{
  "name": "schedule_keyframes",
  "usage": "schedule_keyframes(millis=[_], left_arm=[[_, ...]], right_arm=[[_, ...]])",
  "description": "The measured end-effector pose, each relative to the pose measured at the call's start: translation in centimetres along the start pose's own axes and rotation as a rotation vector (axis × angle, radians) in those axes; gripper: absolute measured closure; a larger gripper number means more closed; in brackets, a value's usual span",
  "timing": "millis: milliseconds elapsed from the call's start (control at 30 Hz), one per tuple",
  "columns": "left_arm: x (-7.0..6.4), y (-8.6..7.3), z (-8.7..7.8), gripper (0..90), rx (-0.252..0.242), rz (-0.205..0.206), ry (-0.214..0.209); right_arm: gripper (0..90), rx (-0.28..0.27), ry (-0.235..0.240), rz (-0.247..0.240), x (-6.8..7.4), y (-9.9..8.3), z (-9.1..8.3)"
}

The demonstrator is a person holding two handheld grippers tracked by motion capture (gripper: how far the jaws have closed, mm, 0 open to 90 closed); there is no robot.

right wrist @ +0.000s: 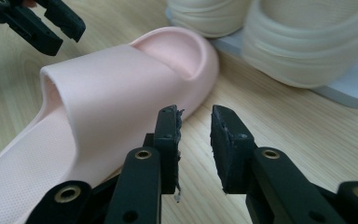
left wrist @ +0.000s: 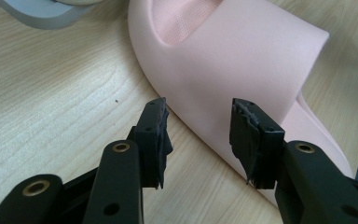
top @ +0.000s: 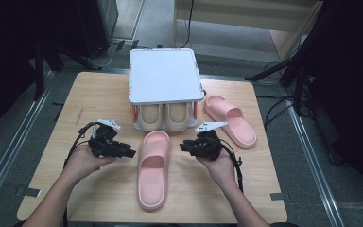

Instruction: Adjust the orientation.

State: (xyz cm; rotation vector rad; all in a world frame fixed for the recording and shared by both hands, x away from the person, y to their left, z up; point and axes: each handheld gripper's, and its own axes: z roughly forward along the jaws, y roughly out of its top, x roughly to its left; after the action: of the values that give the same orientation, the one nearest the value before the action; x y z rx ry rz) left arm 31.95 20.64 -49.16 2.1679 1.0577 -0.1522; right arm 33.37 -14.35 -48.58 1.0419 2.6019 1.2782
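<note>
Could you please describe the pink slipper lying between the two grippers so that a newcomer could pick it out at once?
Start at the white two-tier shoe rack at the back of the wooden table, with its beige slippers on the lower shelf. Directly in front lies the pink slipper, lengthwise between the left gripper and right gripper. Its pink twin lies angled right of the rack.

Matt, seemingly foam pink slipper with dimpled footbed; wood-grain table, smooth.

text: none legible | labels: none | brands: none | numbers: none | signs: none
</note>
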Motion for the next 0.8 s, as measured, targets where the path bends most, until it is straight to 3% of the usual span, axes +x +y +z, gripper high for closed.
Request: schedule_keyframes(millis=[400, 800], left_arm=[[1.1, 1.2, -0.4, 55.3, -0.027, -0.017, -0.006], [1.2, 1.3, 0.0, 55.3, -0.009, -0.013, -0.012]], right_arm=[[67.3, -0.090, -0.077, 0.096, -3.6, -1.2, -4.0], [65.3, -0.142, -0.166, 0.157, -7.8, -1.9, -7.7]])
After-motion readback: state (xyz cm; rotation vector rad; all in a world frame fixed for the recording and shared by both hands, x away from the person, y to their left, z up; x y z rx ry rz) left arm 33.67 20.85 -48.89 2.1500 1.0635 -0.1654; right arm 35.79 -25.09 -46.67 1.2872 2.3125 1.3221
